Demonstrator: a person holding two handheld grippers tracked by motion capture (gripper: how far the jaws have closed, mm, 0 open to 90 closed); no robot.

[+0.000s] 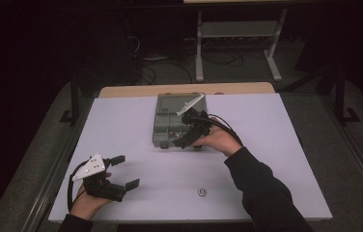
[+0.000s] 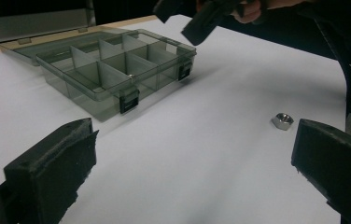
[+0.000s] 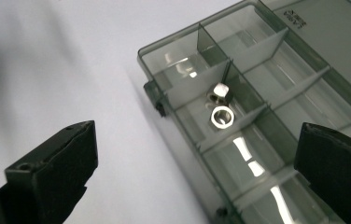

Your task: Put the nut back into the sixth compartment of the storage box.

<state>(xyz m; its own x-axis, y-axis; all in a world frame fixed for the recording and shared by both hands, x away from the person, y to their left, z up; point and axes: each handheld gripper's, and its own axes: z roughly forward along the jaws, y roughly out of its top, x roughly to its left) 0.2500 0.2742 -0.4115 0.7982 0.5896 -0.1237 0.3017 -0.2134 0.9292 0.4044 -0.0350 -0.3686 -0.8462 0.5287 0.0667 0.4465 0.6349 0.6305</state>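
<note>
White table point(image 1: 136, 125): one compartment box point(image 3: 257, 93), three nuts point(image 3: 222, 116), two claws point(image 1: 185, 140).

Grey translucent compartment box point(image 1: 170, 126), lid open, mid-table. Two steel hex nuts point(image 3: 221, 108) in one near-edge compartment. One loose nut point(image 1: 202, 192) near front edge.

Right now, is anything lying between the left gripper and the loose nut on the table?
Nothing visible does. The left gripper is open, and the nut lies alone on bare white table ahead of it. The compartment box stands farther off to the side, out of that path.
</note>
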